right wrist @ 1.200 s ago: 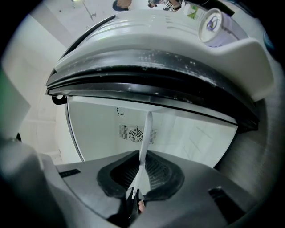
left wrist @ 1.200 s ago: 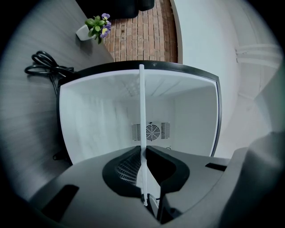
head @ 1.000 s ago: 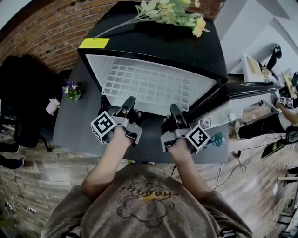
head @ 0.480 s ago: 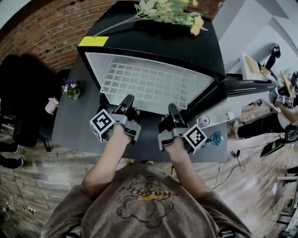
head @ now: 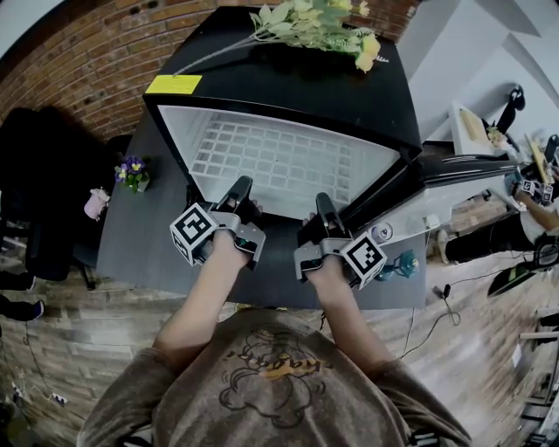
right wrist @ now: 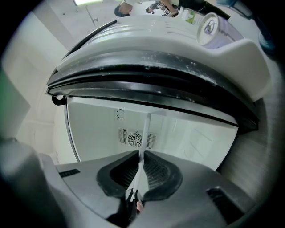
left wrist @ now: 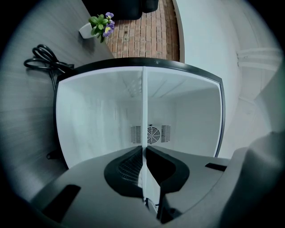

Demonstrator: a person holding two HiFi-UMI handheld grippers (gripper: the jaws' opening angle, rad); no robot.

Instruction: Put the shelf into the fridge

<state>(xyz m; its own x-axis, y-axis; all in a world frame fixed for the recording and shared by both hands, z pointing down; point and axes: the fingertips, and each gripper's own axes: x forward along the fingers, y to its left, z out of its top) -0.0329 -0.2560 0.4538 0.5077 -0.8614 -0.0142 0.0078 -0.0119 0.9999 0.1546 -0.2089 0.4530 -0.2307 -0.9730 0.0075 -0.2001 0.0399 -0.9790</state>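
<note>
A white wire shelf (head: 279, 161) lies level, its far part inside the open black fridge (head: 288, 83). My left gripper (head: 243, 188) is shut on the shelf's near edge at the left, and my right gripper (head: 321, 202) is shut on the same edge at the right. In the left gripper view the shelf (left wrist: 144, 111) shows edge-on, pinched in my left gripper (left wrist: 144, 149), with the fridge's white inside and rear fan (left wrist: 152, 133) behind it. In the right gripper view the shelf (right wrist: 144, 129) runs from my right gripper (right wrist: 140, 156) into the cavity.
The fridge door (head: 454, 170) stands open to the right, with a can (right wrist: 209, 26) in its rack. Flowers (head: 314, 22) and a yellow note (head: 175, 84) lie on the fridge top. A small flower pot (head: 133, 170) and a black cable (left wrist: 44, 60) sit on the grey table at the left.
</note>
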